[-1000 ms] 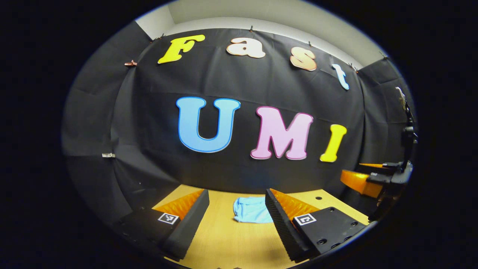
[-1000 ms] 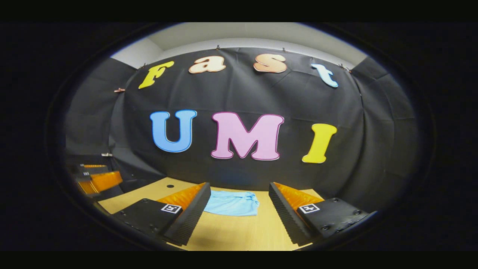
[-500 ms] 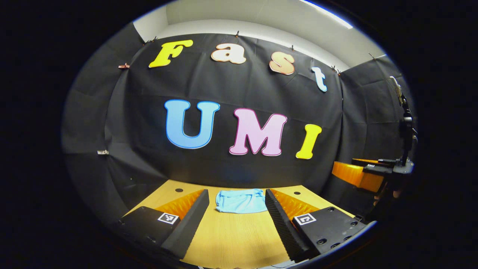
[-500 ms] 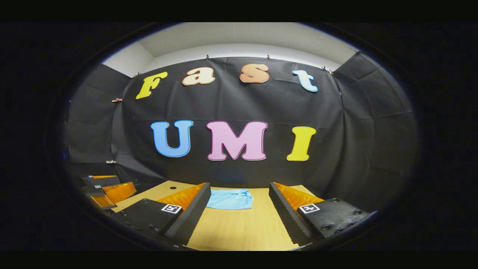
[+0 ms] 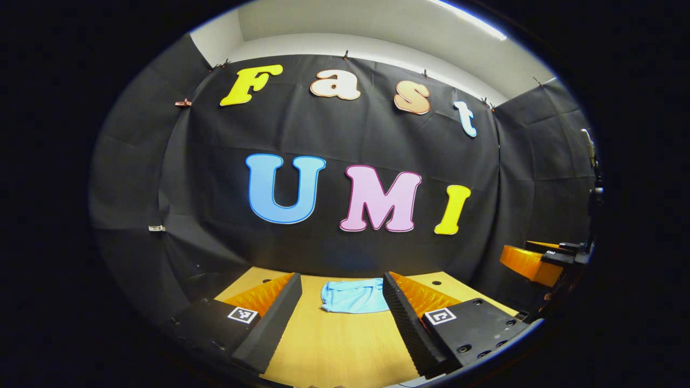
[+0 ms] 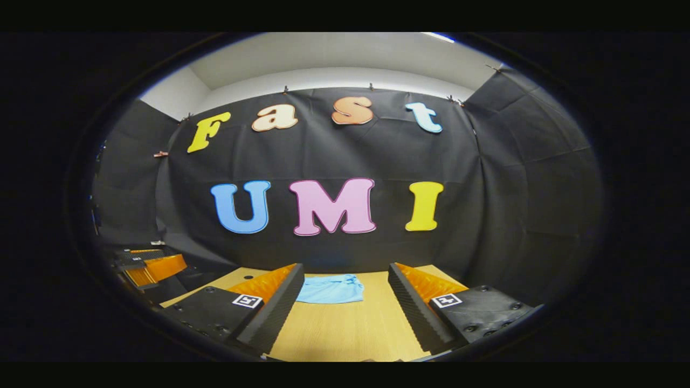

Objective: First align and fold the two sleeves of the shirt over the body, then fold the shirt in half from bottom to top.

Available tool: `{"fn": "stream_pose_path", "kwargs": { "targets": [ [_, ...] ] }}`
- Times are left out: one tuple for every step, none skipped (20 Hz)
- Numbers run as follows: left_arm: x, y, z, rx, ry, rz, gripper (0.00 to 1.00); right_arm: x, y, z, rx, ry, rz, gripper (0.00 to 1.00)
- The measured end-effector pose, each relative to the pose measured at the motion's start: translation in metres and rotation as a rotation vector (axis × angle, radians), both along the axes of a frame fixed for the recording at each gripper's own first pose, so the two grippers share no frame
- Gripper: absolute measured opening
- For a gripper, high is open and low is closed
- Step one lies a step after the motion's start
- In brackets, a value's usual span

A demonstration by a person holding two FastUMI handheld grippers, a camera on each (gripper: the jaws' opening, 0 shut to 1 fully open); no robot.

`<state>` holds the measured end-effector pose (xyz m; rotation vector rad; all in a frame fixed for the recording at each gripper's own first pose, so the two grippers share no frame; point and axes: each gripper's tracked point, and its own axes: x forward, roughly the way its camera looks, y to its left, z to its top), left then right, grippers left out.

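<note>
With both my left gripper (image 5: 340,310) and right gripper (image 6: 345,302) wide open and empty, the folded shirt (image 5: 353,296) on the far bench (image 5: 334,350) may spring loose unpressed.

My right finger (image 5: 401,318) covers the shirt (image 5: 353,296)'s right edge; in right gripper view my left finger (image 6: 272,312) hides its left edge. Shirt folds too small to tell.

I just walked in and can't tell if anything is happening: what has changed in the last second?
Both hand-held grippers, left and right, swung a little, so the shirt slid in view. Nothing was grasped or released. The shirt stays folded on the table, both grippers open.
</note>
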<state>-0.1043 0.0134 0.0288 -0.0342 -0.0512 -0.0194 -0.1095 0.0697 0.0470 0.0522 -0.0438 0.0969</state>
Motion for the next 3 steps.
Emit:
{"fn": "stream_pose_path", "kwargs": {
  "targets": [
    [0.0012,0.0056,0.0002,0.007,0.001,0.012,0.96,0.0013,0.0017,-0.0070,0.011,0.018,0.006,0.98],
    [0.0017,0.0098,0.0019,0.004,-0.001,0.017,0.96,0.0023,0.0021,-0.0112,0.019,0.030,0.009,0.98],
    [0.0019,0.0134,0.0043,-0.002,-0.005,0.020,0.96,0.0030,0.0019,-0.0105,0.026,0.027,0.006,0.98]
  ]
}}
